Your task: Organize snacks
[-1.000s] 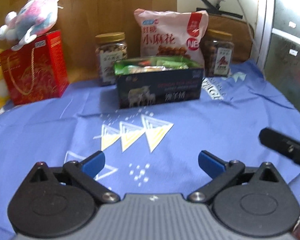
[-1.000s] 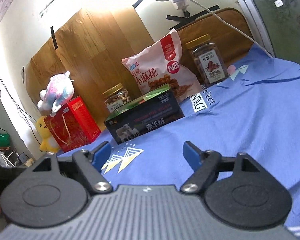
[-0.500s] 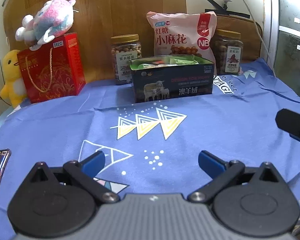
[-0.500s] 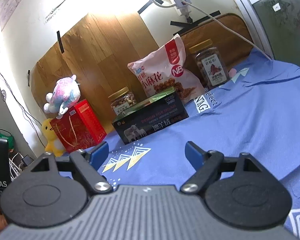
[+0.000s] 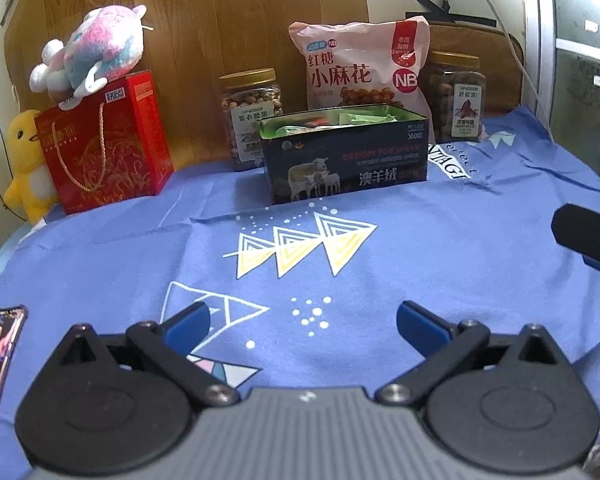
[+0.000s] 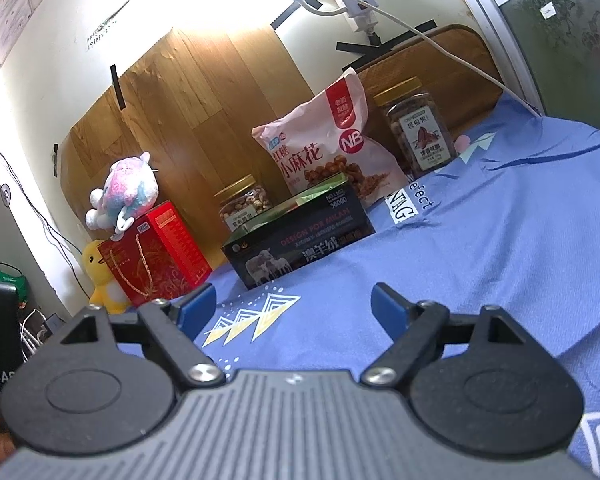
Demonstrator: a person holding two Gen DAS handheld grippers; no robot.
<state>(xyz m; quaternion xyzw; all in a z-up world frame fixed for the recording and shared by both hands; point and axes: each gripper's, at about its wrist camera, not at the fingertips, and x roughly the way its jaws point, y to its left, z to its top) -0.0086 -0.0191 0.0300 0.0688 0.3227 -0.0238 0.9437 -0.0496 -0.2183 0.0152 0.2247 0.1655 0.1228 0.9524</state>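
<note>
Hovering level over cloth (image 5: pixel 440 248): left hand-held gripper (image 5: pixel 303 322) (jaws spread, empty).

My left gripper (image 5: pixel 302 318) hangs low over the cloth, jaws spread wide with nothing between the blue pads (image 5: pixel 188 322). My right gripper (image 6: pixel 292 304) is likewise gaping and empty, tilted, its tip showing at the left view's right edge.

Both wrist views low, forward; share dark box (image 5: pixel 342 160) (image 6: pixel 300 240).
</note>
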